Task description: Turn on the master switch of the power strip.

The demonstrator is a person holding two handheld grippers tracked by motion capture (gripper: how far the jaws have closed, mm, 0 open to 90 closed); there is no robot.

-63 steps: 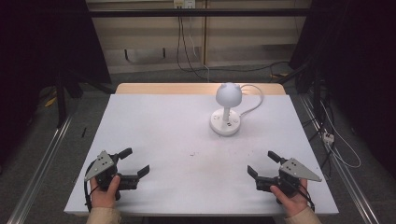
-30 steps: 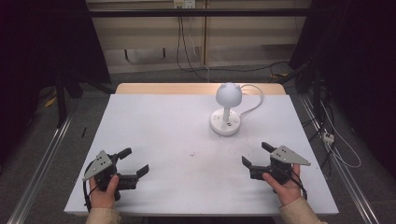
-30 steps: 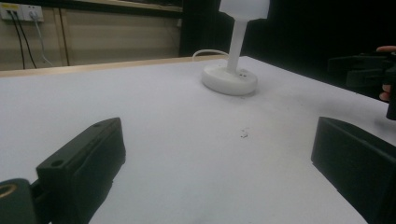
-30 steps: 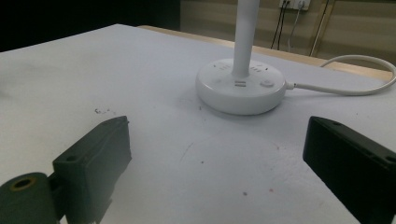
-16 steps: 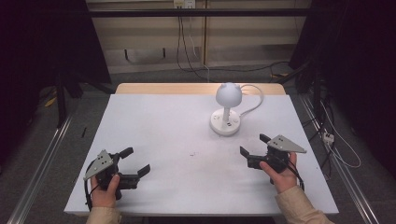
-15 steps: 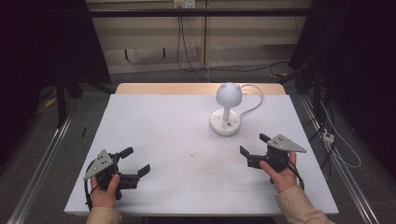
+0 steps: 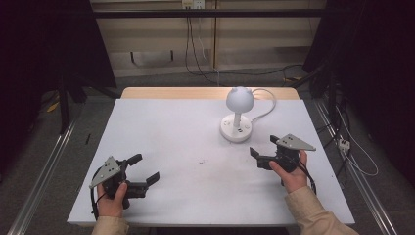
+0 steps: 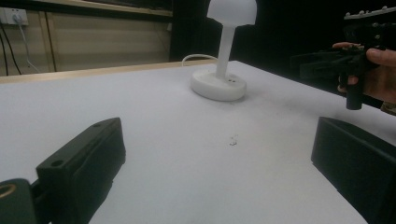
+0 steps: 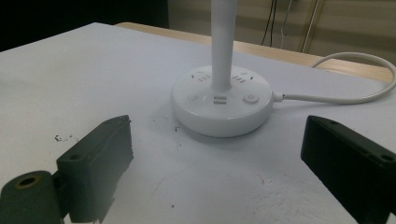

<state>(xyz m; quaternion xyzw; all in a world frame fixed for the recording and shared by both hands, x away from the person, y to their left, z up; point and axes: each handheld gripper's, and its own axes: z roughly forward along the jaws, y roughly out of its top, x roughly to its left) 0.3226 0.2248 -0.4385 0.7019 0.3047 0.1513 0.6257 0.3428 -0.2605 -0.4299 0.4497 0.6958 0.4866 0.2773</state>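
A white desk lamp (image 7: pixel 236 130) with a dome head stands on a round base at the table's back centre-right. Its base (image 9: pixel 221 105) carries sockets and buttons, and a white cord (image 9: pixel 345 98) runs off to the back. My right gripper (image 7: pixel 263 146) hovers open just right of and in front of the base, with nothing between its jaws. In the right gripper view the base sits straight ahead between the open jaws. My left gripper (image 7: pixel 147 167) rests open and empty near the front left edge. The left gripper view shows the lamp (image 8: pixel 218 86) far ahead and the right gripper (image 8: pixel 322 58).
The white table (image 7: pixel 171 127) has a few small dark specks (image 7: pixel 200 161) near its middle. A wooden strip (image 7: pixel 195 93) edges the back. Cables (image 7: pixel 342 142) lie on the floor to the right, and metal rails run along both sides.
My right gripper has moved forward and left from the front right corner to beside the lamp base. The left gripper has stayed in place.
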